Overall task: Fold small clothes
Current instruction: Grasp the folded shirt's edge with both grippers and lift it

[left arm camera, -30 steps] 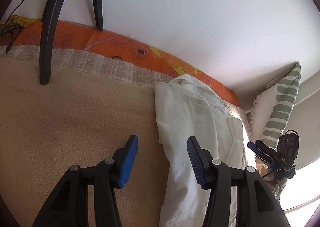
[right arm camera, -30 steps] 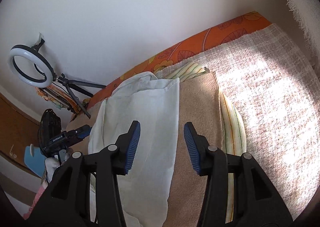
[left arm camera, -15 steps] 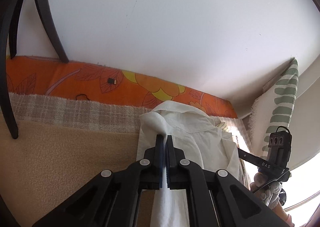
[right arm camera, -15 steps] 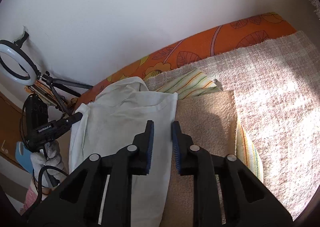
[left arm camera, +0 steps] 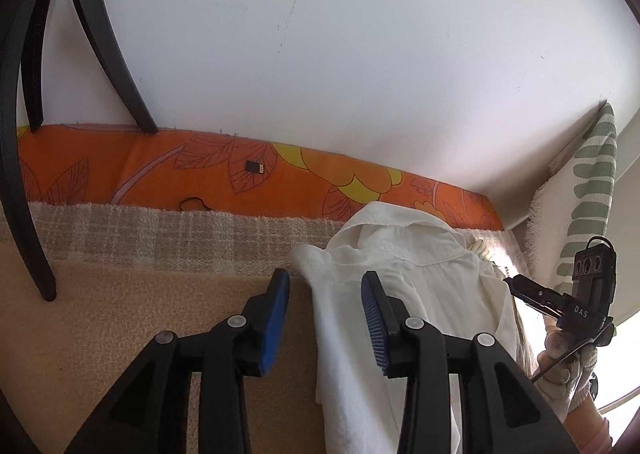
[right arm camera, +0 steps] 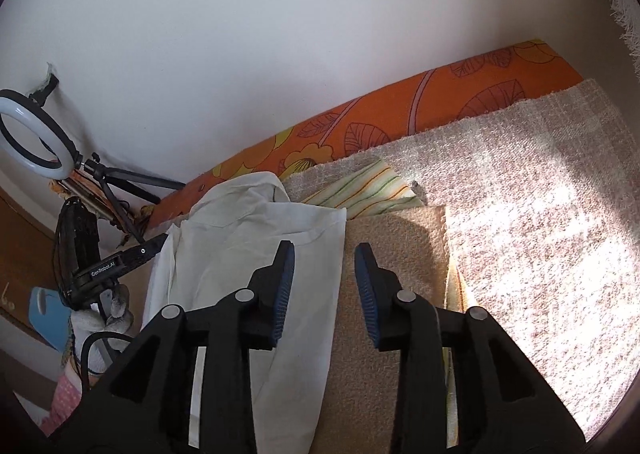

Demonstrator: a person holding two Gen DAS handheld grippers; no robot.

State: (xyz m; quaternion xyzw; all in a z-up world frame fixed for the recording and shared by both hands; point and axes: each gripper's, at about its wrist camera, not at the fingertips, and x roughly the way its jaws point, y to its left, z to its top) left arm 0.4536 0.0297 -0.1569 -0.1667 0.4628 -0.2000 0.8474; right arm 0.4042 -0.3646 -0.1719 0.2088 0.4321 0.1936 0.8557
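Left gripper (left arm camera: 325, 296) w/ blue ribbed pads: jaws just reopened, spread over left edge of white collared cotton shirt (left arm camera: 408, 278), not pinching. Right gripper (right arm camera: 325, 268): same, spread astride shirt's right edge. Shirt flat on tan fleece blanket (right arm camera: 396, 254), collar toward orange floral sheet (left arm camera: 168, 174).

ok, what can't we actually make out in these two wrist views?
- White shirt: near end cut off by the frame bottom and the left gripper, left wrist view.
- Striped cloth: mostly hidden under the tan blanket, right wrist view.
- Small black item on the orange cover: too small to identify.
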